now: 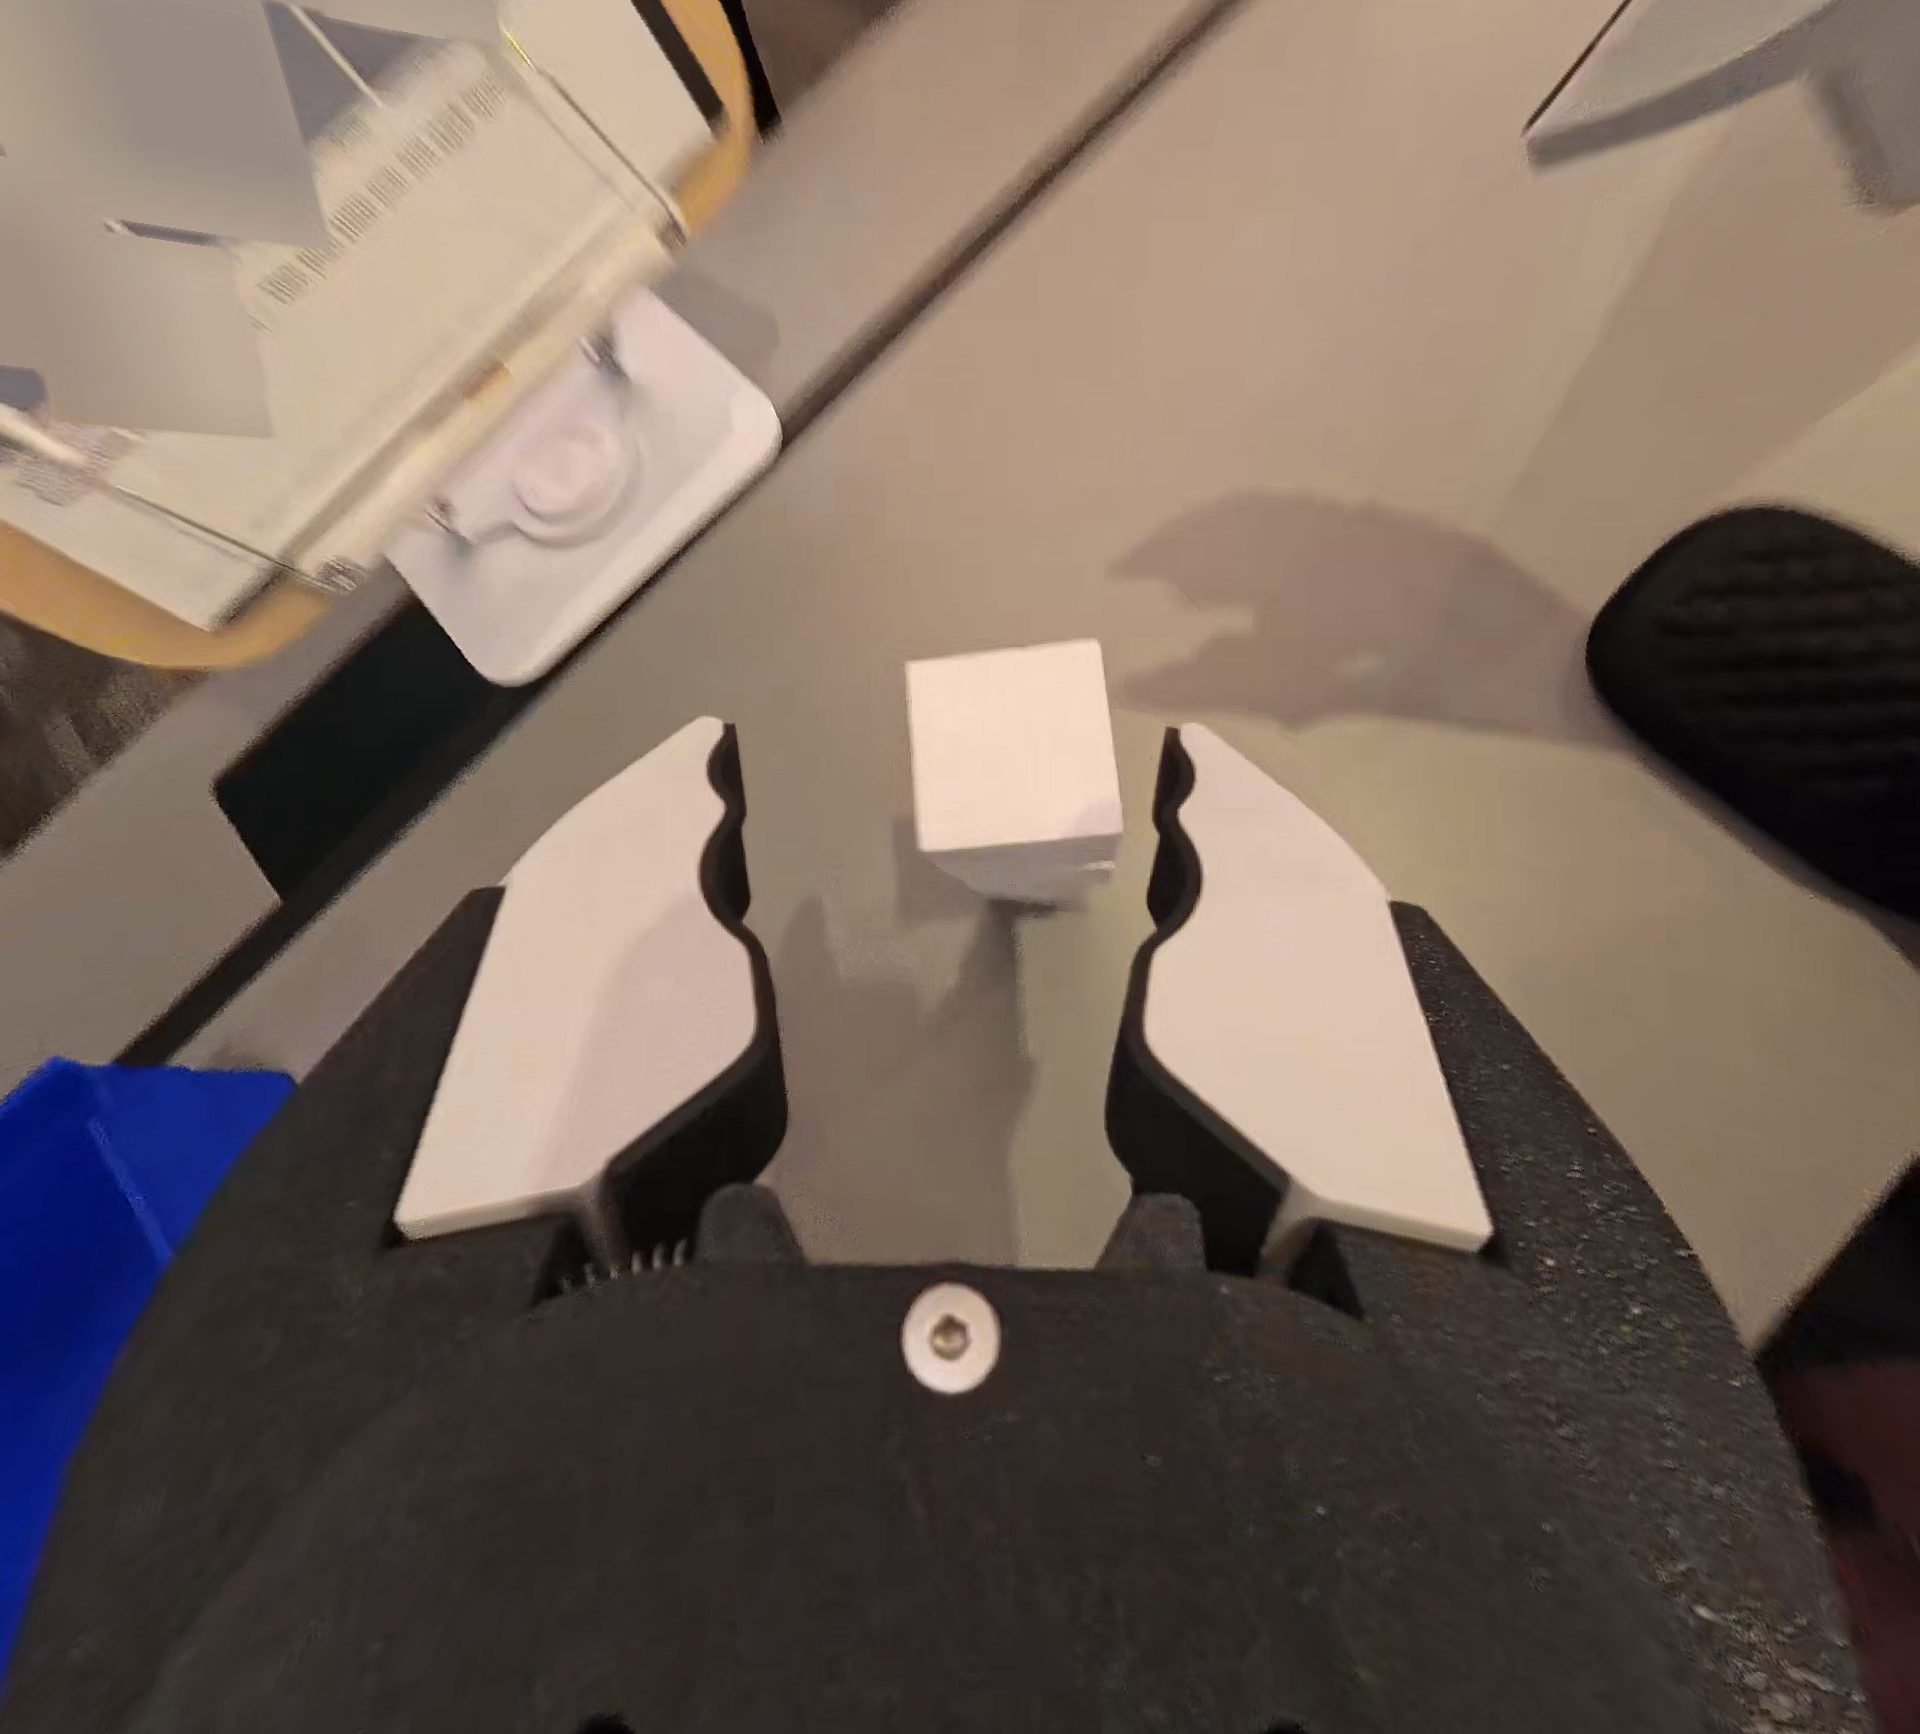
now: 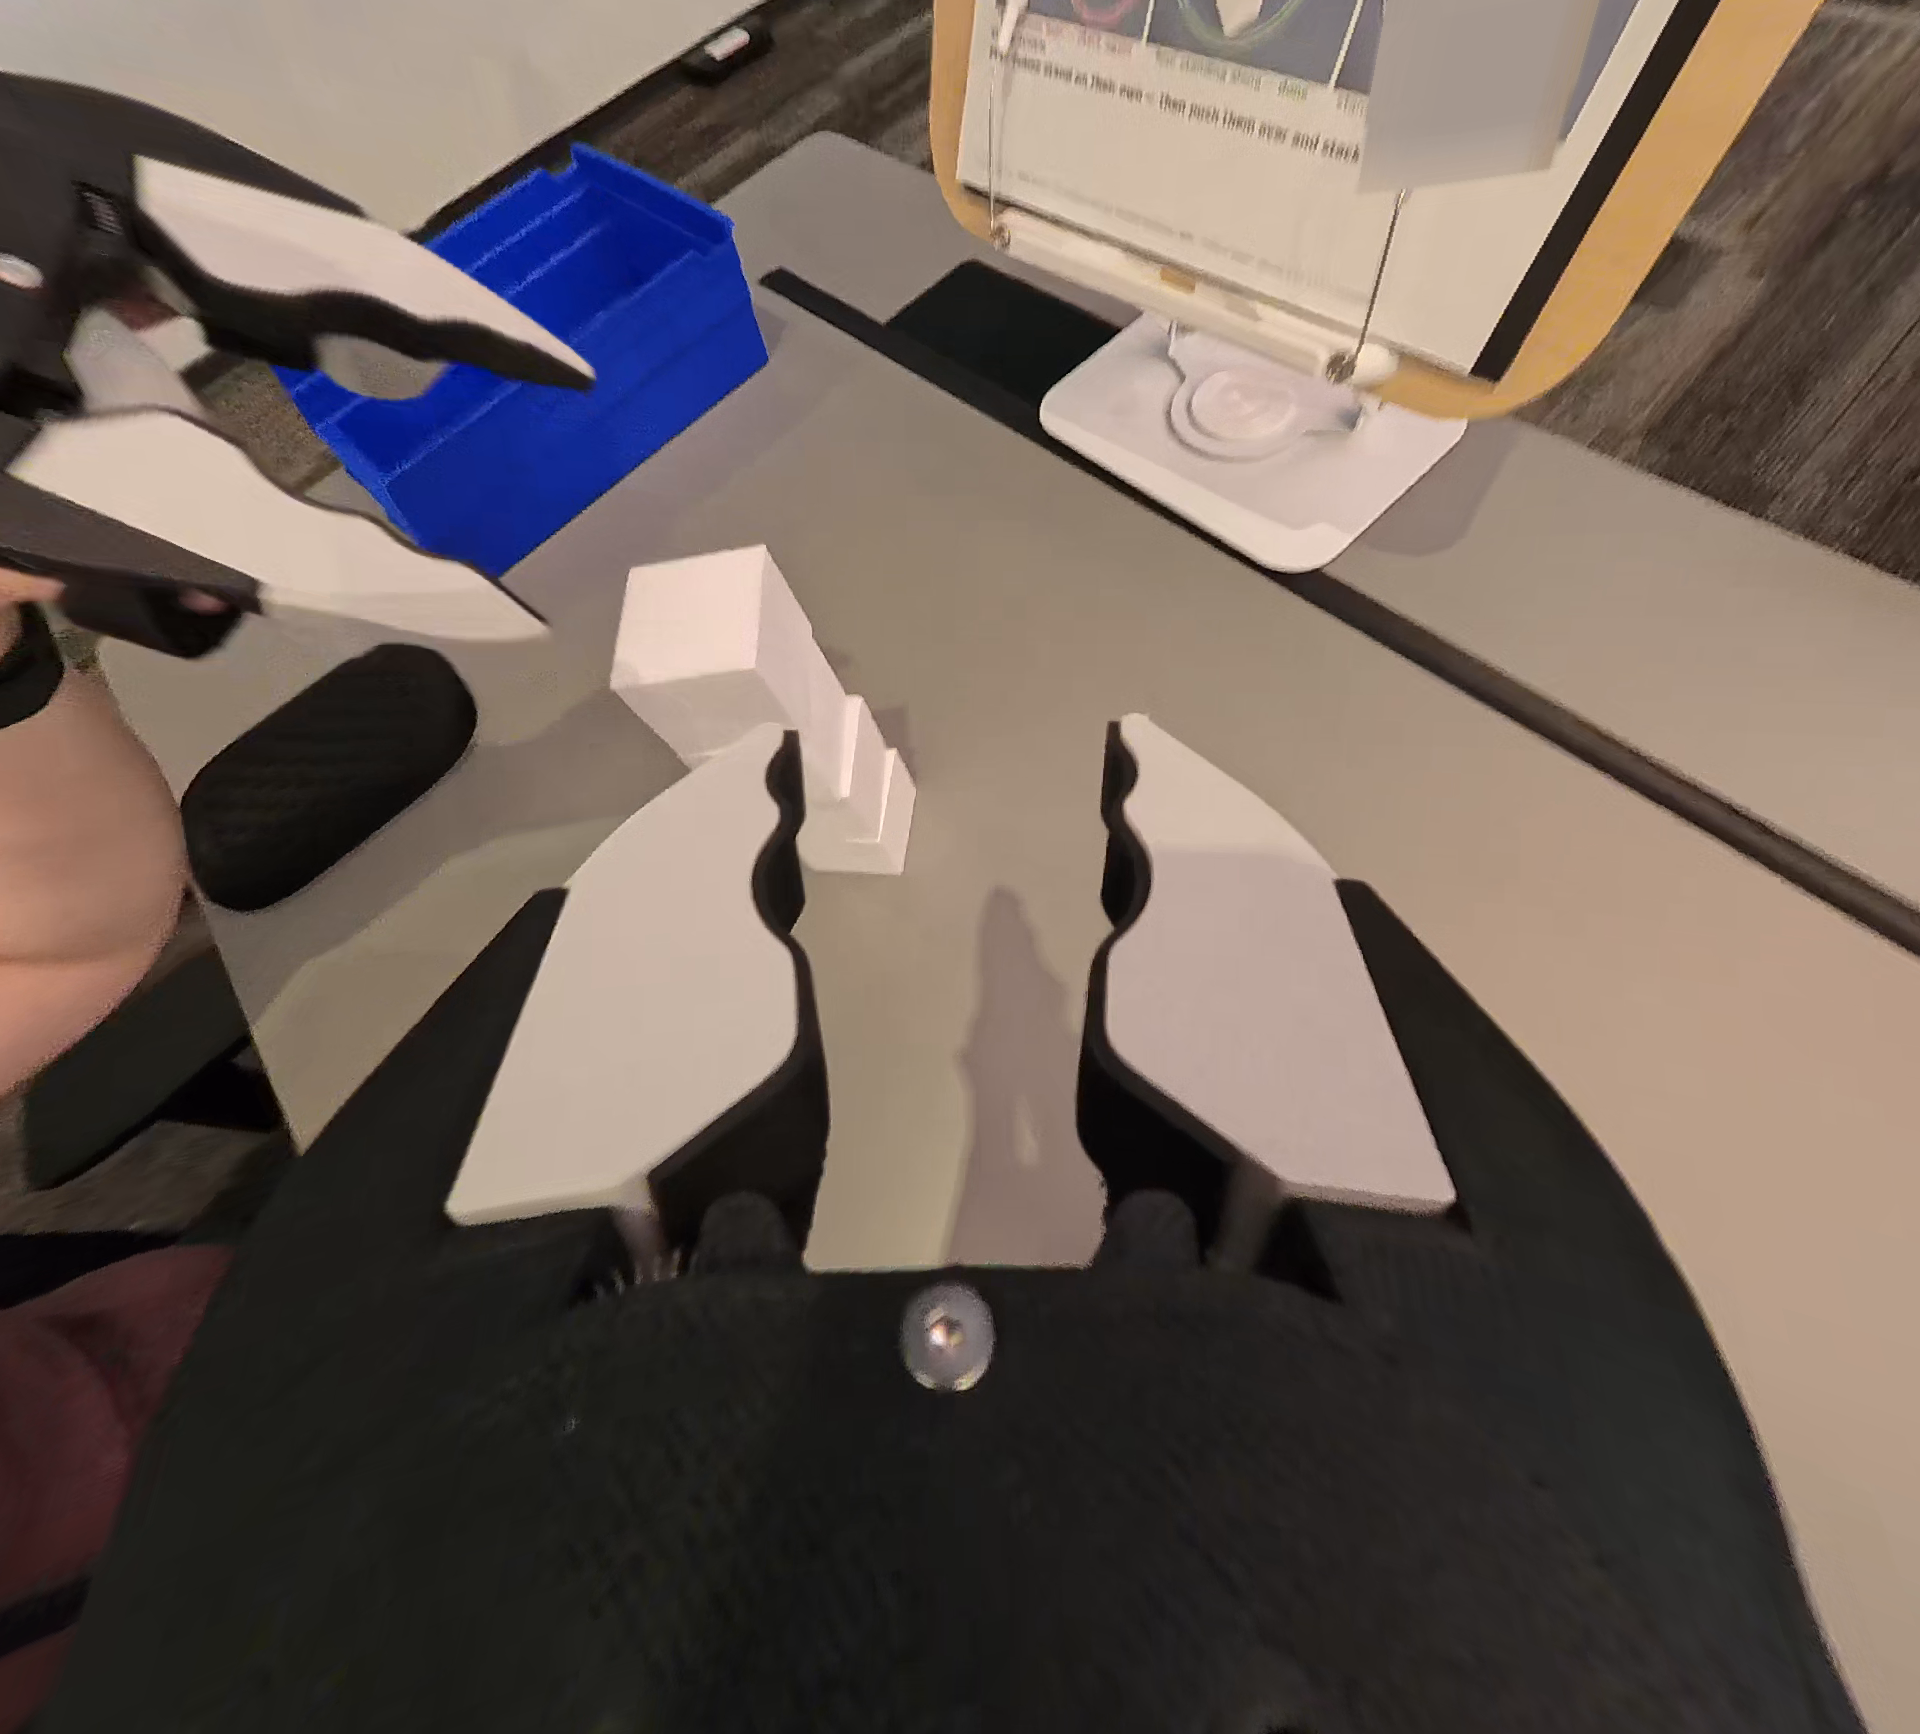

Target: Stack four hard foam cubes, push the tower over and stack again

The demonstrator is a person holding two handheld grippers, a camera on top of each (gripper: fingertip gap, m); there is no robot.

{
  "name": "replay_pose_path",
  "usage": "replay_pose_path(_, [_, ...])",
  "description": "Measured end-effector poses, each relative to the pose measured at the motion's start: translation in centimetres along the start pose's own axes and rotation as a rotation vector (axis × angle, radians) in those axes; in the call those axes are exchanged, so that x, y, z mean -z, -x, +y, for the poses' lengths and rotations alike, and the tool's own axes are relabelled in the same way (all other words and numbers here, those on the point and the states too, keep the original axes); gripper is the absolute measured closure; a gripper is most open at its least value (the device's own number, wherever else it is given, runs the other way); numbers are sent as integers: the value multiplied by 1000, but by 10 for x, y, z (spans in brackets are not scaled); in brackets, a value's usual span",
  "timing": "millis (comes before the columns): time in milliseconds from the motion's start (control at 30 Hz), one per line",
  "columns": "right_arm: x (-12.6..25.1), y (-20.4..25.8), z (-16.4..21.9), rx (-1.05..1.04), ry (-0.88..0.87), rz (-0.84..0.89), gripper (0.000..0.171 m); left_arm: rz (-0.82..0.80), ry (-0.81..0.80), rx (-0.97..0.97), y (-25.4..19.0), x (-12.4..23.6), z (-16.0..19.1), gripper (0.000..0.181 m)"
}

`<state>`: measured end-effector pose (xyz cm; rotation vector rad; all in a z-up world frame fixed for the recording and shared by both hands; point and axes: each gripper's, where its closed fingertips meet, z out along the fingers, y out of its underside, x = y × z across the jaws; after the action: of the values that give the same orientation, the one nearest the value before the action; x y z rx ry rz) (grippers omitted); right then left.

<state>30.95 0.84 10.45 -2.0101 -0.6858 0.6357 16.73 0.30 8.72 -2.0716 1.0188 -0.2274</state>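
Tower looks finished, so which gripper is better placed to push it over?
Probably left: the open left gripper hovers just above the white foam cube tower, while the open right gripper sits lower beside its base.

printed sheet (image 2: 1195, 115) in framed stand, lettering

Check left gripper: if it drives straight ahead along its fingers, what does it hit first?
Most likely the white foam cube tower. The left gripper is open and empty, looking down on the tower's top, which sits between and just past its fingertips. Depth is unclear; the grey table lies beyond.
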Motion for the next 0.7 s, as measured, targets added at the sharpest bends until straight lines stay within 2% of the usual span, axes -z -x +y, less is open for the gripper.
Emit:
replay_pose_path(133, [12,-10,-19,135,-132,95,128,-106,-332,29,28,48,-11,117])
replay_pose_path(300, [27,-24,-39,284,-325,229,130,-269,-598,-37,60,82,1,122])
replay_pose_path(367, [26,-26,-40,292,-357,225,120,-291,-593,-41,72,80,10,129])
replay_pose_path(400, [23,-28,-38,278,-349,213,116,-260,-571,-48,73,76,14,130])
replay_pose_path(500, [8,-33,-28,257,-286,170,116,-112,-486,-101,70,56,24,146])
replay_pose_path(533, [3,-36,-24,257,-258,175,122,-46,-432,-127,67,46,31,158])
replay_pose_path(567, [-2,-39,-20,266,-226,176,133,66,-351,-171,57,35,44,181])
replay_pose_path(633, [-13,-42,-9,287,-155,160,159,214,-249,-157,46,15,65,181])
replay_pose_path(667, [-18,-44,-3,289,-119,156,168,232,-235,-135,48,5,71,181])
replay_pose_path(700, [-22,-47,1,288,-92,161,170,240,-216,-139,50,-6,78,181])
